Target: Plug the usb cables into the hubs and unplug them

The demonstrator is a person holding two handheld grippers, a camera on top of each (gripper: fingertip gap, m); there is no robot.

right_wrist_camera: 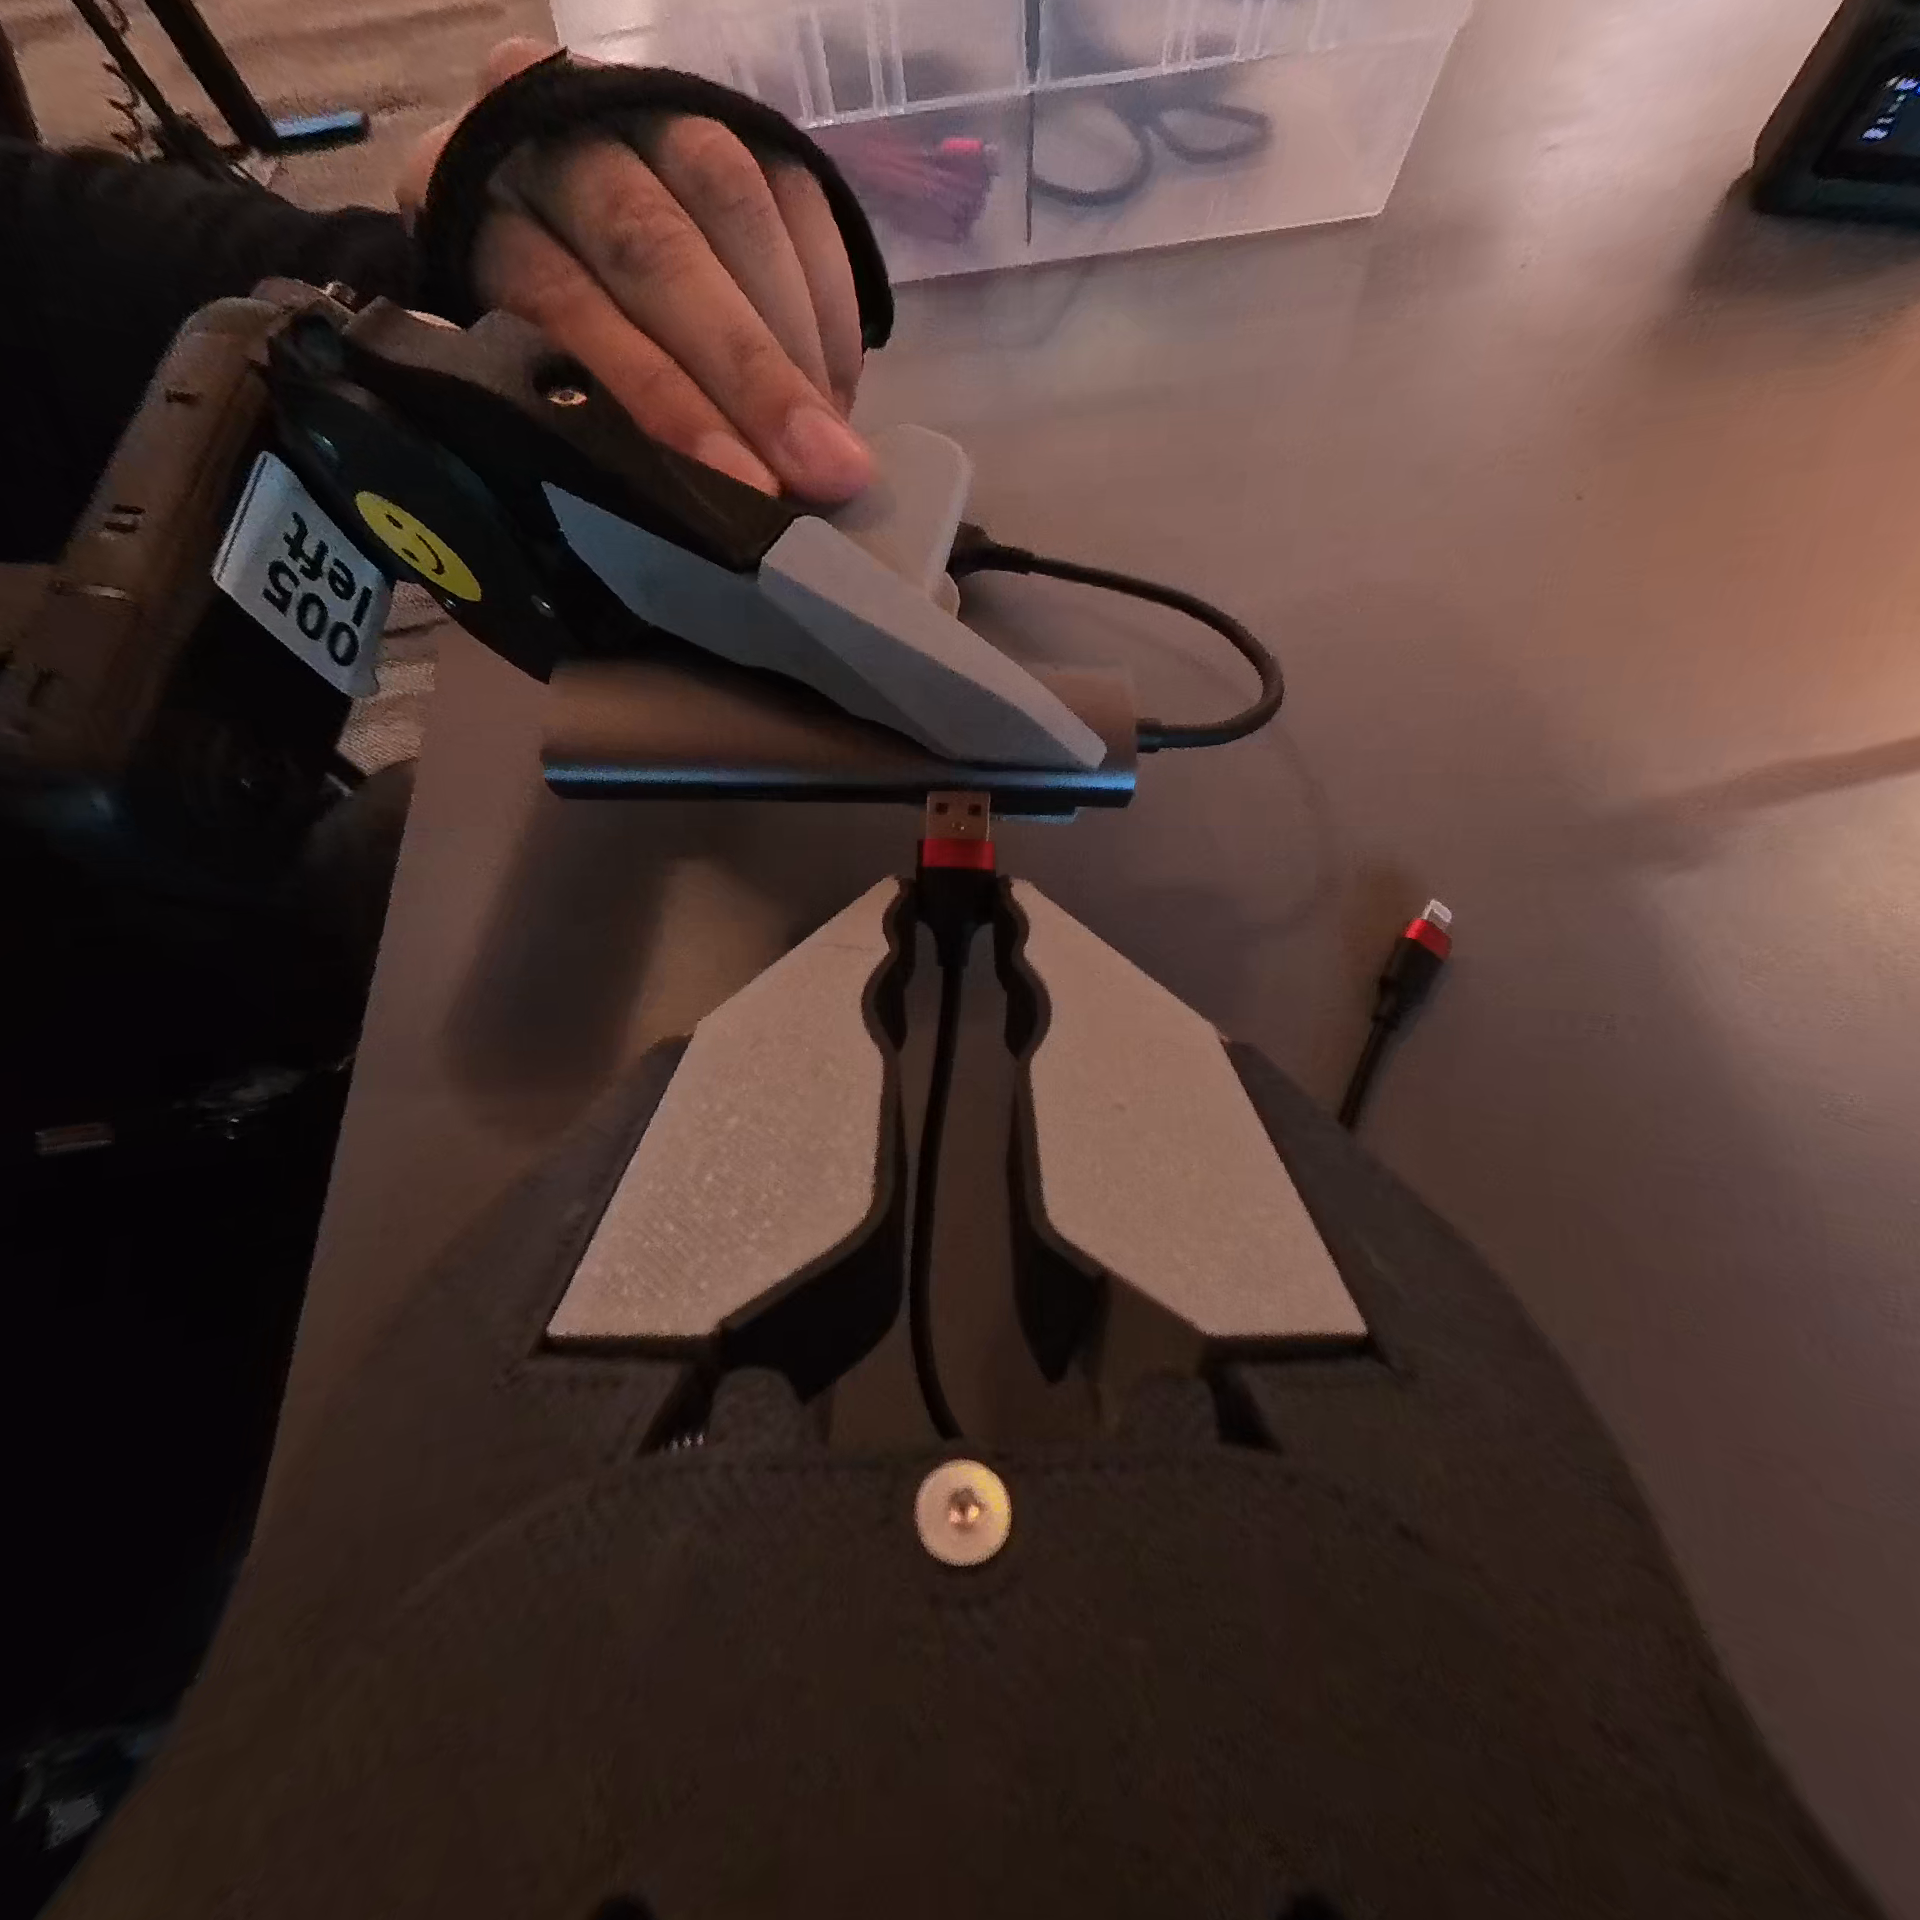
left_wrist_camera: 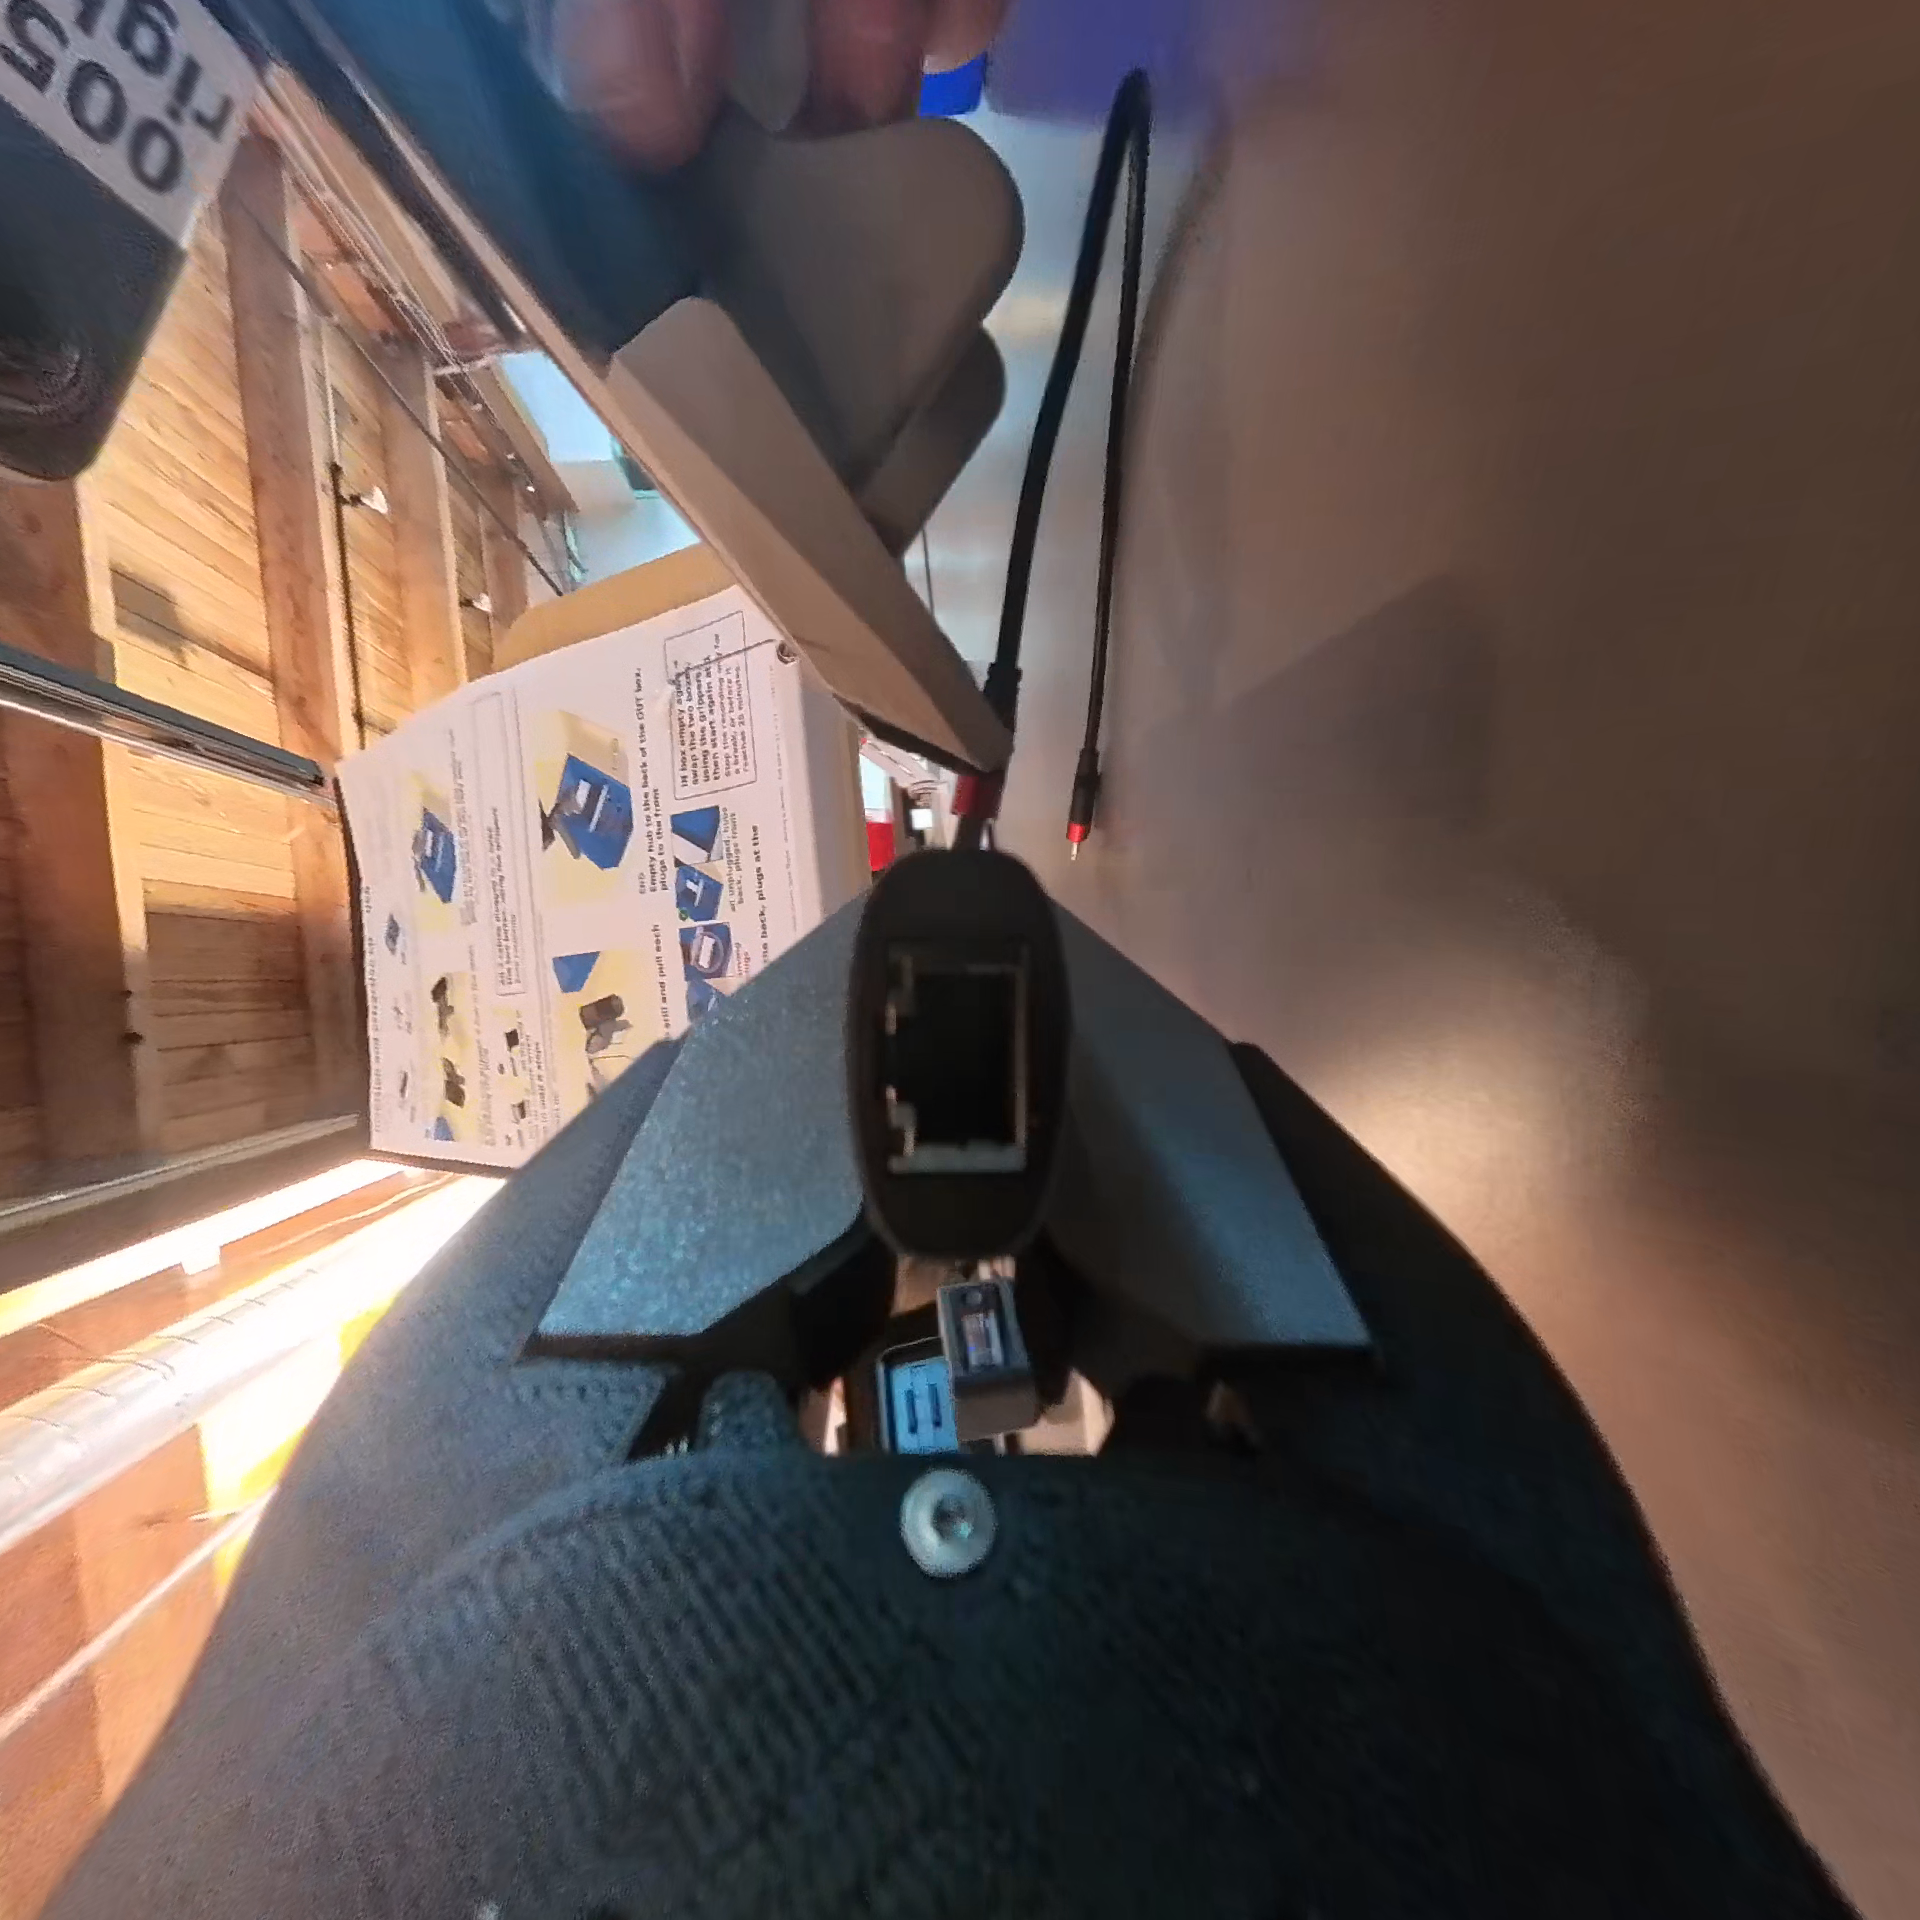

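Plug point(right_wrist_camera: 957, 821) sits pinched in the right gripper point(right_wrist_camera: 951, 894) — metal tip just short of the hub point(right_wrist_camera: 727, 779) edge, not yet in. Left gripper point(left_wrist_camera: 951, 1049) clamps the hub above the table point(right_wrist_camera: 1558, 520). Best keep the plug square to the port, push straight — hub braced firmly.

A white printed label point(right_wrist_camera: 301, 587) and a yellow smiley sticker point(right_wrist_camera: 418, 548) sit on the left gripper point(right_wrist_camera: 1023, 743); a printed instruction sheet point(left_wrist_camera: 582, 894) stands on a box
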